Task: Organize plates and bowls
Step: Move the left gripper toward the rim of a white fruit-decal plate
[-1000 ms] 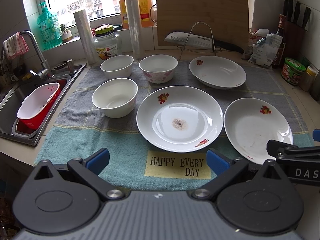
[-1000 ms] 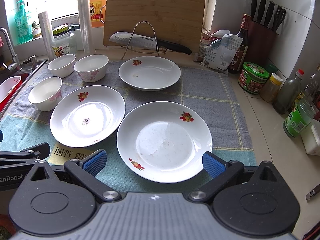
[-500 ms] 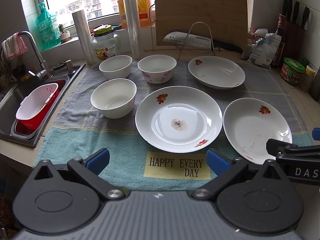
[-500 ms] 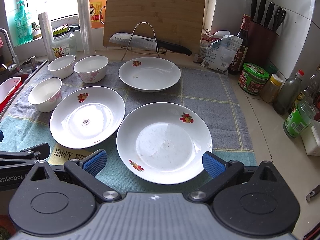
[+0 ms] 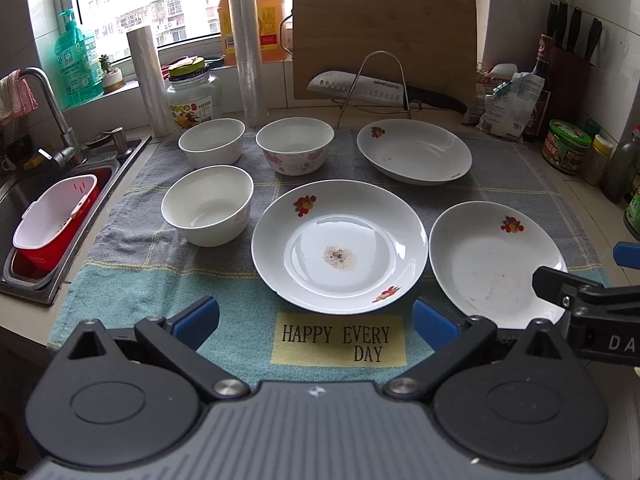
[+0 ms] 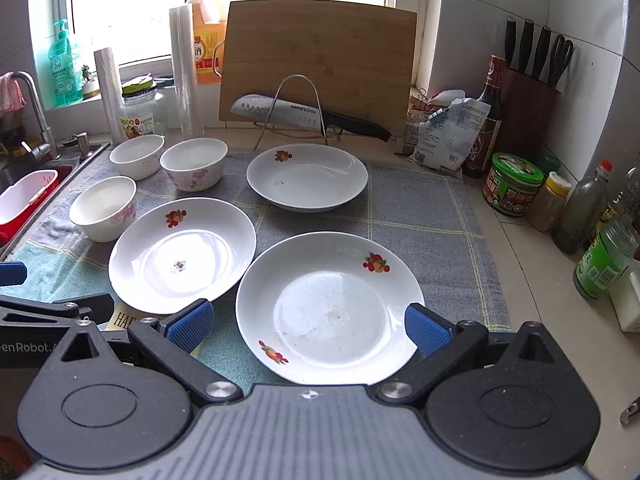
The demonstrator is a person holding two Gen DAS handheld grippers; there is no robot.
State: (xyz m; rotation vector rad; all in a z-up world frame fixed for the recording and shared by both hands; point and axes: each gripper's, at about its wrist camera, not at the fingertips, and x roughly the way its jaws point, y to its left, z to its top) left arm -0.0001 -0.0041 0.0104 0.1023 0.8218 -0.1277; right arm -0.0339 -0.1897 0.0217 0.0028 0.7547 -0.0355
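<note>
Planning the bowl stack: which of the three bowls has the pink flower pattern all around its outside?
The back-row bowl nearer the far plate. Pink blossoms cover its outer wall; the back-left bowl looks plain white, and the front bowl shows only faint pink.

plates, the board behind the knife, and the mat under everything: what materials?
Plates: look like glazed ceramic, glossy white with window glare and fruit decals; melamine not ruled out. Cutting board: bamboo or wood, matte tan with visible grain strips. Mat: woven cloth, apparently a towel, soft nap with a frayed left edge.
</note>
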